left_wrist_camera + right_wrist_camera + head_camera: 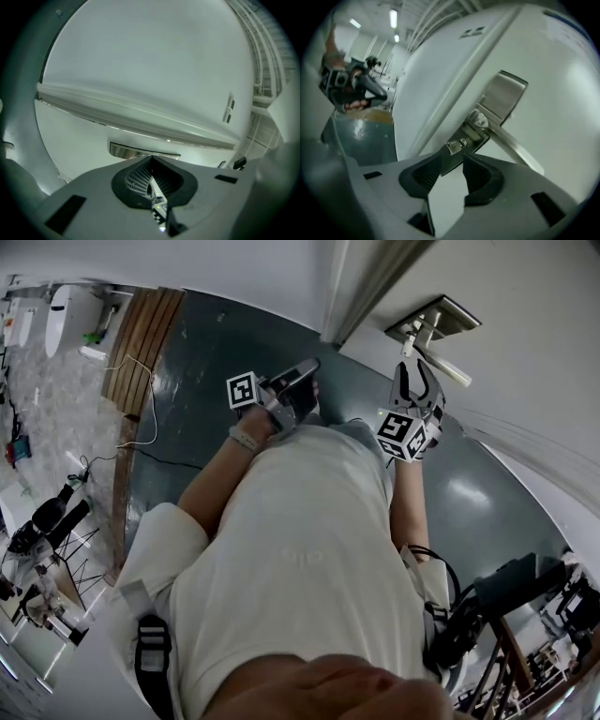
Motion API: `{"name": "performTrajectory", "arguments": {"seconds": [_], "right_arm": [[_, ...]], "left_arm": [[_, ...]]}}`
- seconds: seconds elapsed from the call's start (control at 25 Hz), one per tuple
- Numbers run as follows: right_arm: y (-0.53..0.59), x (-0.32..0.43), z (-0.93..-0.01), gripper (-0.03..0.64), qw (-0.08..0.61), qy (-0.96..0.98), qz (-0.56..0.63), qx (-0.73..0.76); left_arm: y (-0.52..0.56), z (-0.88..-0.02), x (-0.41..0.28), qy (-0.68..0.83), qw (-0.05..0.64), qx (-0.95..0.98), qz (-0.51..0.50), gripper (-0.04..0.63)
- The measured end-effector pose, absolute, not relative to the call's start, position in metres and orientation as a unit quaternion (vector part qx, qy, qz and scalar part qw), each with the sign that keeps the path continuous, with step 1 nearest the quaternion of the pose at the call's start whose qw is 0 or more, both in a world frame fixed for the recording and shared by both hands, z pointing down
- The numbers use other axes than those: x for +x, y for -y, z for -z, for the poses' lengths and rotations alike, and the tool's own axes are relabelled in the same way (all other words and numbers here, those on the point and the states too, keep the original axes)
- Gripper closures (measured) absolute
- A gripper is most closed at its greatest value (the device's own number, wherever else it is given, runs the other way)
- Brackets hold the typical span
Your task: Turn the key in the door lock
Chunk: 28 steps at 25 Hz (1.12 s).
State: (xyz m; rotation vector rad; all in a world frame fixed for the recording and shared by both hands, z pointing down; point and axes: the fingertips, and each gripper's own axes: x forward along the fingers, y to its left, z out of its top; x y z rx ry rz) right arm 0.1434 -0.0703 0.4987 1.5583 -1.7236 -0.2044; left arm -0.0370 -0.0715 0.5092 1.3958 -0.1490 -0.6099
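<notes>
Left gripper (151, 161): jaws pressed flat together, empty; at 9 o'clock of the other gripper.
Right gripper (452, 157): jaws wide apart, pads pressing on nothing.
Key (453, 147): in the lock, at 12 o'clock just at the right jaw tips.
Handle (520, 152): lever slanting toward 4 o'clock.
Door label (569, 35): too blurred to read.

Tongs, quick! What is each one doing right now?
Left tongs: closed, empty.
Right tongs: open, key at their tips, not gripped.
</notes>
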Motion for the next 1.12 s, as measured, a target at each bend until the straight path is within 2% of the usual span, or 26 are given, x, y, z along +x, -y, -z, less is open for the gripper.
{"name": "performTrajectory", "arguments": {"seconds": [0.16,0.6,0.72,0.84,1.12], "right_arm": [[0.08,0.139,-0.5,0.48,0.487,0.631,0.174,0.578],[0.112,0.138,-0.51,0.481,0.516,0.604,0.197,0.574],[0.112,0.14,-0.506,0.52,0.506,0.6,0.194,0.588],[0.112,0.14,-0.503,0.531,0.488,0.609,0.174,0.601],[0.11,0.143,-0.498,0.533,0.313,0.687,0.011,0.656]], "left_arm": [[0.072,-0.508,-0.037,0.067,0.722,0.631,0.277,0.586],[0.076,-0.505,-0.045,0.067,0.721,0.629,0.282,0.588],[0.075,-0.506,-0.046,0.068,0.722,0.626,0.285,0.586],[0.076,-0.507,-0.046,0.069,0.723,0.626,0.284,0.586],[0.076,-0.506,-0.045,0.069,0.724,0.626,0.283,0.586]]}}
